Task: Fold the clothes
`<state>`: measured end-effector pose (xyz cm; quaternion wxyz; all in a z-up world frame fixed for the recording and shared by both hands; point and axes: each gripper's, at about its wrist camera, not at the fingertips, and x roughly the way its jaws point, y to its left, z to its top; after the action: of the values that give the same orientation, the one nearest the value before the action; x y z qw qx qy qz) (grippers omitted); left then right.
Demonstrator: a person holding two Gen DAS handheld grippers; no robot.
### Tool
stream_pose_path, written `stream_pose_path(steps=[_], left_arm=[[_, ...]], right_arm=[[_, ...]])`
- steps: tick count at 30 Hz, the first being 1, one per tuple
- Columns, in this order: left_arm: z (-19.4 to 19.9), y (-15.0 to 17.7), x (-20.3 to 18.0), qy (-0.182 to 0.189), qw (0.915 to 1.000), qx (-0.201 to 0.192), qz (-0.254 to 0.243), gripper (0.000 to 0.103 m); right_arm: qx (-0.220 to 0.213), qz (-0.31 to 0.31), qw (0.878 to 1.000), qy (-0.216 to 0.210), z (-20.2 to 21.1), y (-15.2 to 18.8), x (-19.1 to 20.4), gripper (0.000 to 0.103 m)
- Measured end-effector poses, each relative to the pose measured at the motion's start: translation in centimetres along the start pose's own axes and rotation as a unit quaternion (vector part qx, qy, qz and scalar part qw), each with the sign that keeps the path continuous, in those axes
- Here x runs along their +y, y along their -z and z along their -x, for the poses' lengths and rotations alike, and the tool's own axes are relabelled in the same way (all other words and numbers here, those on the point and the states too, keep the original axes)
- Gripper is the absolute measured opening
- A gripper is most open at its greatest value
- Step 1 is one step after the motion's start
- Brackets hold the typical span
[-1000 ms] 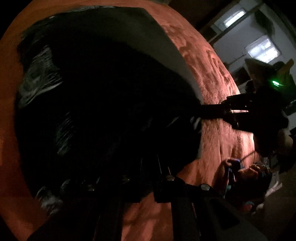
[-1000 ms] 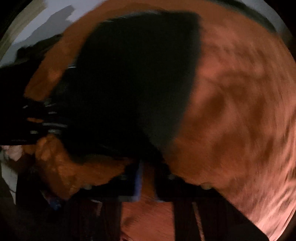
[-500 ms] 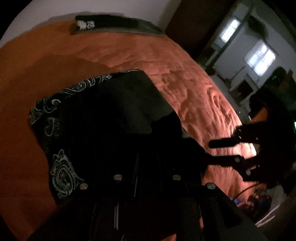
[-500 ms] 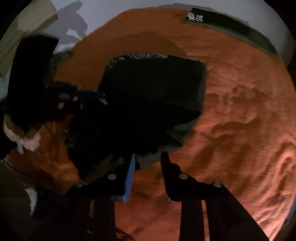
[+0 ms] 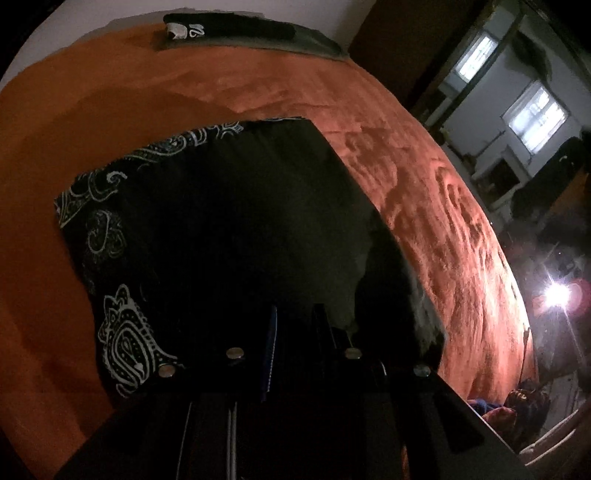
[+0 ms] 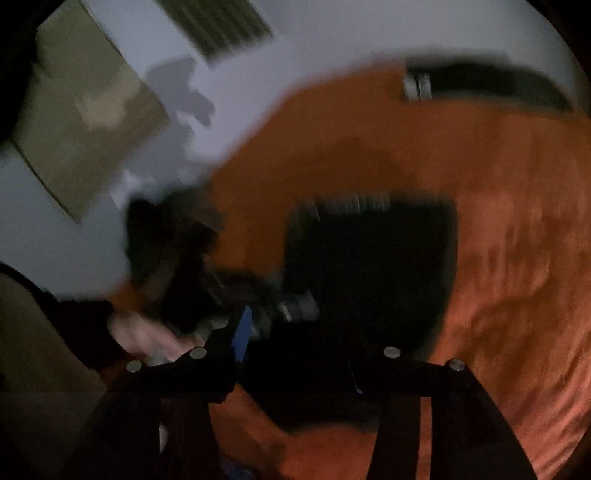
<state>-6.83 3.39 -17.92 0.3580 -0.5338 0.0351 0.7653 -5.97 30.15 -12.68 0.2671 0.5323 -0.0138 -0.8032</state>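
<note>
Garment [image 5: 229, 229] — a black cloth with white paisley print at its left edge — lay flat on the orange bed cover [image 5: 443, 229], one plain layer apparently doubled over the patterned one, consistent with folding. Left tongs [image 5: 295, 332] stood nearly closed above its near edge; any hold was too dark to confirm. Right tongs [image 6: 299, 354] gaped wide, empty — view blurred. Second dark item [image 5: 251, 31] by the wall bore an unreadable white label.
</note>
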Motion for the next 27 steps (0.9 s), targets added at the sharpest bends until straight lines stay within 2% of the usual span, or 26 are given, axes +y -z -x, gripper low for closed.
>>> stream_pose_path(steps=[2, 3, 4, 5, 8, 10, 12, 13, 15, 17, 18, 20, 21, 22, 23, 24, 25, 26, 27], left_arm=[[-0.1, 0.0, 0.5, -0.007, 1.0, -0.002, 0.003, 0.02], [-0.2, -0.1, 0.8, -0.012, 0.9999, -0.003, 0.004, 0.021], [-0.2, -0.1, 1.2, -0.018, 0.9998, -0.005, 0.005, 0.02], [-0.3, -0.2, 1.7, -0.026, 0.9996, -0.007, 0.007, 0.02], [0.9, -0.2, 3.4, -0.087, 0.9952, -0.04, 0.022, 0.02], [2.5, -0.9, 3.9, -0.105, 0.9916, -0.072, 0.023, 0.021], [3.8, -1.9, 3.6, -0.094, 0.991, -0.095, 0.009, 0.024], [4.2, -2.4, 3.4, -0.089, 0.9907, -0.103, 0.002, 0.033], [3.6, -3.3, 2.8, -0.079, 0.9919, -0.099, -0.012, 0.041], [2.1, -3.9, 2.2, -0.069, 0.9939, -0.083, -0.02, 0.041], [1.0, -4.2, 2.2, -0.072, 0.9946, -0.072, -0.02, 0.041], [-0.9, -4.4, 3.0, -0.139, 0.9882, -0.063, -0.011, 0.041], [-1.4, -4.5, 4.0, -0.169, 0.9835, -0.063, 0.004, 0.043], [-1.2, -4.6, 5.5, -0.174, 0.9817, -0.071, 0.028, 0.044], [-0.4, -4.8, 6.9, -0.18, 0.9788, -0.082, 0.054, 0.044], [0.9, -4.9, 8.9, -0.199, 0.9718, -0.095, 0.085, 0.043], [2.3, -4.8, 10.5, -0.202, 0.9682, -0.103, 0.105, 0.044], [3.5, -4.8, 12.0, -0.201, 0.9654, -0.111, 0.123, 0.044], [4.5, -4.7, 13.3, -0.183, 0.9665, -0.116, 0.137, 0.044]], right_arm=[[0.049, 0.0, 0.999, 0.016, -2.7, 1.1, -0.2, 0.047], [0.077, -0.003, 0.996, 0.037, -4.2, 2.3, -0.8, 0.043], [0.098, -0.01, 0.993, 0.059, -5.3, 3.6, -1.6, 0.031], [0.108, -0.023, 0.991, 0.071, -5.9, 4.6, -2.5, 0.027], [0.094, -0.072, 0.991, 0.057, -4.5, 5.3, -4.9, 0.027], [0.076, -0.09, 0.992, 0.041, -3.1, 4.9, -5.8, 0.027], [0.032, -0.085, 0.996, 0.015, -1.0, 3.3, -5.8, 0.028], [0.011, -0.081, 0.997, 0.002, -0.3, 2.3, -5.8, 0.028], [-0.026, -0.071, 0.997, -0.025, 0.4, 0.0, -5.6, 0.034], [-0.043, -0.069, 0.996, -0.048, -0.3, -2.5, -5.2, 0.037], [-0.044, -0.068, 0.995, -0.06, -1.4, -3.6, -5.1, 0.037], [-0.026, -0.071, 0.995, -0.066, -4.3, -5.4, -5.4, 0.037], [-0.009, -0.079, 0.995, -0.055, -5.8, -6.0, -5.9, 0.037], [0.018, -0.093, 0.995, -0.029, -7.4, -6.4, -6.6, 0.037], [0.034, -0.111, 0.993, -0.017, -8.5, -6.6, -7.5, 0.032], [0.035, -0.132, 0.99, -0.024, -8.8, -6.6, -8.5, 0.03], [0.03, -0.15, 0.988, -0.032, -8.5, -6.4, -9.4, 0.03], [0.016, -0.164, 0.986, -0.04, -7.6, -6.1, -10.1, 0.03], [0.006, -0.172, 0.984, -0.05, -6.8, -5.8, -10.8, 0.031]])
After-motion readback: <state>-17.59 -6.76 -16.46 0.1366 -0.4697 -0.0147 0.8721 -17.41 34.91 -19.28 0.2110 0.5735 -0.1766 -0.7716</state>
